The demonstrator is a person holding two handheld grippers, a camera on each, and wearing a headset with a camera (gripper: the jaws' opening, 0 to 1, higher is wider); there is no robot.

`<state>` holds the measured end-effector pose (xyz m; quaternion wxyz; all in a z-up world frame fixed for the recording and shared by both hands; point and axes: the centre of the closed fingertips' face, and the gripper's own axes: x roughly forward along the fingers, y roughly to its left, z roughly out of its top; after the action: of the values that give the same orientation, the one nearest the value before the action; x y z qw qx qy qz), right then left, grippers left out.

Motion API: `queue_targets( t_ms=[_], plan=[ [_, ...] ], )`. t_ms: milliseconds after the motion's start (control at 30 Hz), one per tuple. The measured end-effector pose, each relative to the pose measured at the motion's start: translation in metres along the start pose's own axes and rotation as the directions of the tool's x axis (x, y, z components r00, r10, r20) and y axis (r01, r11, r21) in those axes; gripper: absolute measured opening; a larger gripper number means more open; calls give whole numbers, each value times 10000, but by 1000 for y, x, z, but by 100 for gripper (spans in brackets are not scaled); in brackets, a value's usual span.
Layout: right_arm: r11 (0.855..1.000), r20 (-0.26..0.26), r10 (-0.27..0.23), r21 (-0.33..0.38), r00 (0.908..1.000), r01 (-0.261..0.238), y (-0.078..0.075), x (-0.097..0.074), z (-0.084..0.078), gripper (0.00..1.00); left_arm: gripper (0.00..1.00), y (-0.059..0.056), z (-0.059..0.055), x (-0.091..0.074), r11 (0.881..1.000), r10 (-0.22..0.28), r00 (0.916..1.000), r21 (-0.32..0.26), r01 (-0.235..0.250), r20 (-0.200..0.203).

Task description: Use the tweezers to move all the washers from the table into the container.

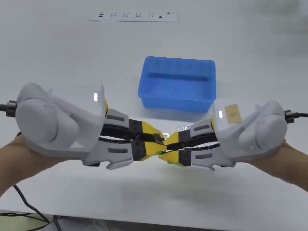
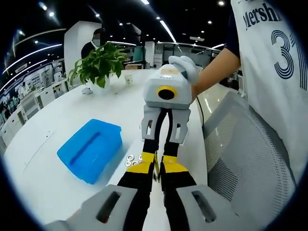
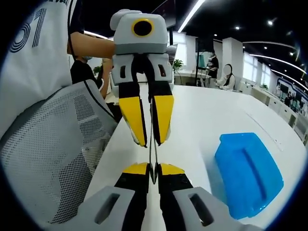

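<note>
1. The left gripper and right gripper are nearest in the head view; they point at each other, yellow tips meeting just above the white table.
2. The tweezers run as a thin metal line between the 2 sets of jaws; in the right gripper view they pass from between the left gripper's yellow tips down into the right gripper's own.
3. Both pairs of jaws are drawn narrow and pinch the tweezers (the gap on each side is no wider than the tool).
4. The washers lie in a small cluster on the table, just behind the gripper tips and in front of the container; the count is too small to tell.
5. The container is a blue rectangular tub; its inside looks bare.
6. A white power strip lies at the table's far edge; a potted plant stands farther along the table in the left gripper view.
</note>
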<state>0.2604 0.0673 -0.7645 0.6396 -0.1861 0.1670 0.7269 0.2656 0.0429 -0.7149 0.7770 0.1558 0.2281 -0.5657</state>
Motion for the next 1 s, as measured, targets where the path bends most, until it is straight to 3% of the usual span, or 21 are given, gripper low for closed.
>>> queue_targets(
  t_ms=[333, 533, 700, 767, 833, 1000],
  plan=[
    [9997, -82, -85, -212, 9999, 83, -6, 0, 3, 8, 8, 6, 2, -1, 9993, 108, 9999, 364, -109, 13],
    [9931, -542, -737, -955, 9958, 683, -22, -1, 2, 9, 8, 19, 2, -1, 9975, 309, 9995, 634, -304, -64],
    [9915, -648, -981, -919, 9931, 919, -29, 0, -2, 10, 8, 26, -2, 3, 9966, 323, 9993, 768, -307, -199],
    [9902, -606, -1186, -807, 9911, 1136, -33, 0, -4, 11, 8, 31, -3, 4, 9978, 482, 9987, 459, -473, -188],
    [9897, -578, -1318, -644, 9896, 1281, -38, -1, -5, 11, 8, 32, -3, 4, 9971, 525, 9984, 557, -513, -206],
    [9905, -572, -1294, -532, 9899, 1264, -40, 1, -4, 11, 8, 34, -3, 4, 9969, 529, 9983, 601, -514, -239]
  ],
)
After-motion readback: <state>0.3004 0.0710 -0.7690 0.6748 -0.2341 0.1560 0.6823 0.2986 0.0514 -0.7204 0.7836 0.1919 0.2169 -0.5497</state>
